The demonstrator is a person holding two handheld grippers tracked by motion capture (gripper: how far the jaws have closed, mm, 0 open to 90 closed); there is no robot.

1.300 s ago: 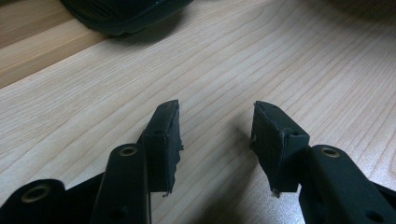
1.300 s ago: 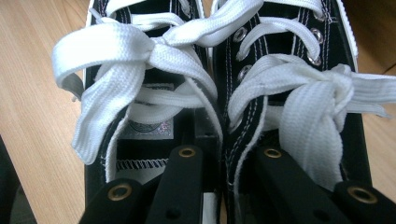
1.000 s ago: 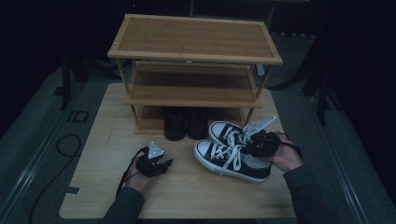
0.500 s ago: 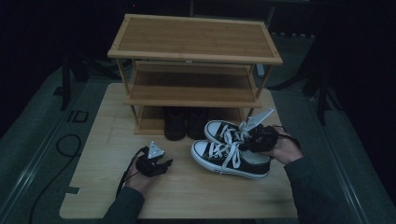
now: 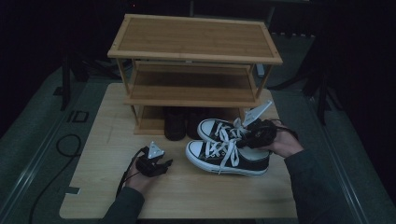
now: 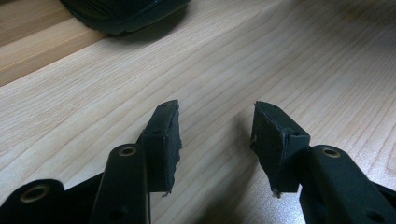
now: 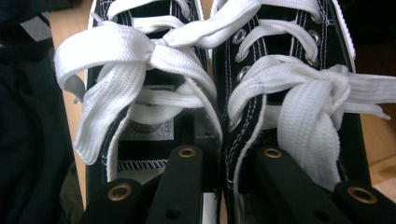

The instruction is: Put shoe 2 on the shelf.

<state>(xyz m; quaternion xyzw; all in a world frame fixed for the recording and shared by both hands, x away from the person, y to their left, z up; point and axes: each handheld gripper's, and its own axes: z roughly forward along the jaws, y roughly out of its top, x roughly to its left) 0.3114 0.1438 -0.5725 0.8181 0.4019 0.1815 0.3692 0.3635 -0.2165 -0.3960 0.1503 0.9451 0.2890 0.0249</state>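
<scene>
2 black sneakers with white laces (image 5: 227,148) sit side by side on the wooden table (image 5: 196,196), in front of the 3-tier wooden shoe rack (image 5: 194,70) and to the right of its middle. The right gripper (image 5: 252,136) reaches in from the right, over the heel end of the pair. In the right gripper view, 1 jaw goes down inside the left sneaker (image 7: 140,116) and the other inside the right sneaker (image 7: 289,93), so the 2 inner side walls, which touch each other, lie between the jaws. The jaws are pressed together on those walls and pinch both sneakers at once. The toe caps point left toward the middle of the table. The bows of the laces lie loose over the tongues.

The left gripper (image 5: 161,164) rests low over the table near the front edge, well apart from the sneakers. Its jaws are spread, with bare wood between them and nothing held.

1 pair of dark shoes (image 5: 184,122) stands on the bottom tier of the rack, just behind the sneakers. The upper 2 tiers carry nothing.
</scene>
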